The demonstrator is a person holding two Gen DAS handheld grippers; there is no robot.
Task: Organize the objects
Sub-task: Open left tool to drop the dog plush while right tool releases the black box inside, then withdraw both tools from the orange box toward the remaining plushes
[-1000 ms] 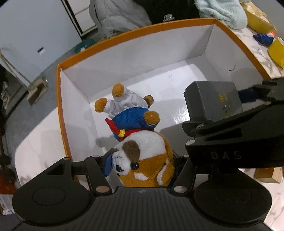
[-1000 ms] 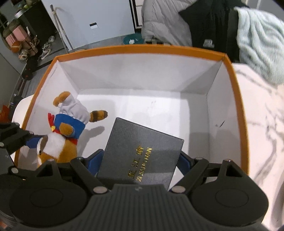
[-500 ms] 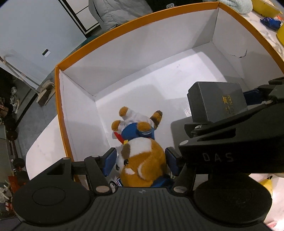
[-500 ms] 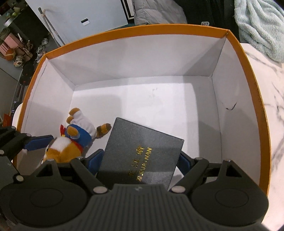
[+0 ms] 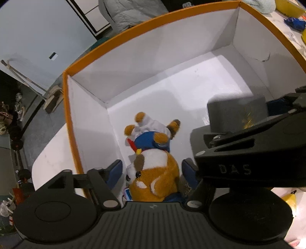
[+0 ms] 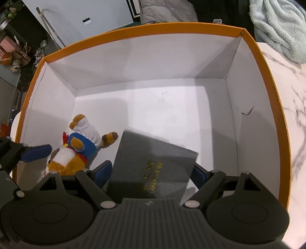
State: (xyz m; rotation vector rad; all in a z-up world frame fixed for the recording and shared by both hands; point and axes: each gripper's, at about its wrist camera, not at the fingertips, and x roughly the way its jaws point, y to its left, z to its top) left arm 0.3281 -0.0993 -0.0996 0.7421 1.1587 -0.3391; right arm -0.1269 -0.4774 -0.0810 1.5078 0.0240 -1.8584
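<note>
A plush dog (image 5: 153, 164) in a blue and white outfit lies head toward me in the near left corner of a big orange box with a white inside (image 5: 153, 63). My left gripper (image 5: 153, 170) is open around the dog's head, with gaps at both blue pads. The dog also shows in the right wrist view (image 6: 76, 151). My right gripper (image 6: 151, 170) is shut on a dark grey box with gold lettering (image 6: 153, 168), held tilted inside the orange box (image 6: 133, 32). The grey box also shows in the left wrist view (image 5: 235, 113).
The orange box stands on a white marble table (image 6: 292, 115). A pale blue fluffy towel (image 6: 277, 26) lies beyond its far right corner. Yellow items (image 5: 290, 7) and a blue packet (image 5: 294, 22) lie on the table at the right. A grey jacket (image 5: 130, 13) hangs behind.
My left gripper has opened and let go of the plush dog, which now lies in the box's corner. My right gripper has lowered the grey box further into the orange box.
</note>
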